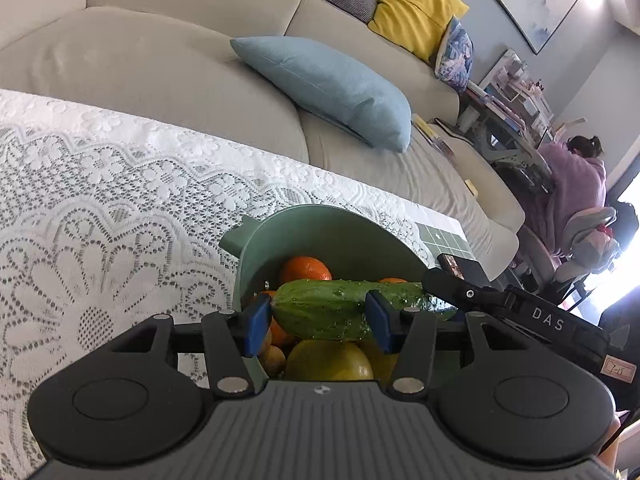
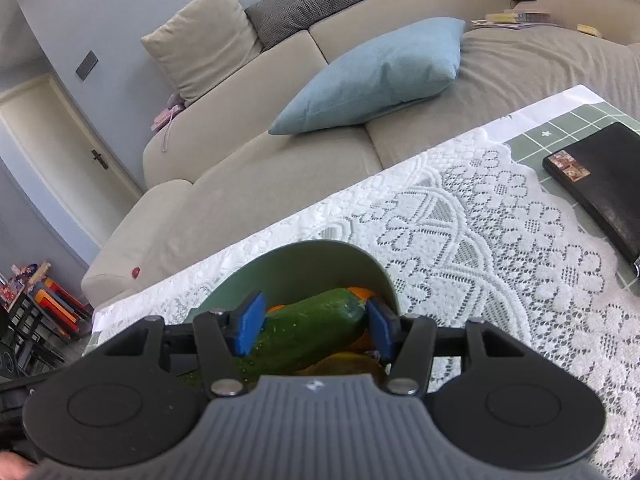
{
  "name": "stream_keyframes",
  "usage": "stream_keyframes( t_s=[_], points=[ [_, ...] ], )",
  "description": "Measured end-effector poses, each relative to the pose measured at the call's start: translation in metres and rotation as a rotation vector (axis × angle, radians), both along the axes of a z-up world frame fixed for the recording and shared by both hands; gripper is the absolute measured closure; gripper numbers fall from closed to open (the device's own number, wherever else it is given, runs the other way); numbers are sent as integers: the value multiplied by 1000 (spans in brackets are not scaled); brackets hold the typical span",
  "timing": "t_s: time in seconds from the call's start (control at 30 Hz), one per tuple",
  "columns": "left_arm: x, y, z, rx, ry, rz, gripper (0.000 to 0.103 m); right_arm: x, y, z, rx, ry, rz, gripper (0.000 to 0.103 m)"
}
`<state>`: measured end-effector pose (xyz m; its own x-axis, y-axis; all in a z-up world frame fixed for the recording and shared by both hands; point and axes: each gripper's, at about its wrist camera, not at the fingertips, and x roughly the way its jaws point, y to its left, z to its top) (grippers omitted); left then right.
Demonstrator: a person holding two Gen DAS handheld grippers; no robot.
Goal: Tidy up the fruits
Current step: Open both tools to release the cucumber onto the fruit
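Both grippers straddle the bumpy green cucumber (image 1: 340, 312) lying across the oranges (image 1: 306, 269) and yellow lemons (image 1: 328, 360) in the sage-green plastic bowl (image 1: 336, 232), near the far edge of the lace-covered surface (image 1: 100, 208). The left gripper (image 1: 318, 326) has blue pads touching the cucumber's sides; whether it clamps, I cannot tell. The right gripper (image 2: 314, 330) likewise.

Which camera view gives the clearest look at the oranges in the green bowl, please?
The left wrist view: one orange sits fully exposed behind the cucumber in the green bowl. The right wrist view shows only orange slivers peeking past the cucumber.
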<state>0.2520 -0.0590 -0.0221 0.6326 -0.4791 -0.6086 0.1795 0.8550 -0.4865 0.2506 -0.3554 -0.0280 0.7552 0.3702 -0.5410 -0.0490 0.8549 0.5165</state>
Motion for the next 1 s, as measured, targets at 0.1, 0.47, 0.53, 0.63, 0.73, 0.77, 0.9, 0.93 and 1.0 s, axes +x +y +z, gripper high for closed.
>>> stream_keyframes(
  t_s=[0.1, 0.47, 0.53, 0.63, 0.73, 0.77, 0.9, 0.93, 1.0],
  points=[
    [1, -6, 3, 51, -11, -6, 43, 0, 4, 0, -39, -17, 4, 49],
    [-6, -28, 6, 233, -96, 5, 39, -10, 28, 10, -234, -112, 20, 45],
    [-9, -31, 7, 273, -128, 13, 35, -13, 32, 13, -255, -128, 25, 45],
    [-15, -36, 13, 319, -181, 33, 32, -16, 35, 16, -280, -152, 15, 41],
    [-21, -38, 19, 322, -190, 39, 32, -19, 36, 20, -274, -170, 13, 39],
    [-23, -38, 22, 329, -195, 45, 32, -20, 36, 22, -275, -178, 10, 39],
    [-37, -38, 34, 363, -225, 72, 32, -32, 36, 31, -285, -225, -12, 35],
    [-42, -37, 39, 371, -235, 86, 32, -37, 36, 35, -286, -239, -19, 34],
    [-51, -34, 48, 381, -255, 111, 29, -49, 38, 42, -283, -272, -23, 30]
  ],
)
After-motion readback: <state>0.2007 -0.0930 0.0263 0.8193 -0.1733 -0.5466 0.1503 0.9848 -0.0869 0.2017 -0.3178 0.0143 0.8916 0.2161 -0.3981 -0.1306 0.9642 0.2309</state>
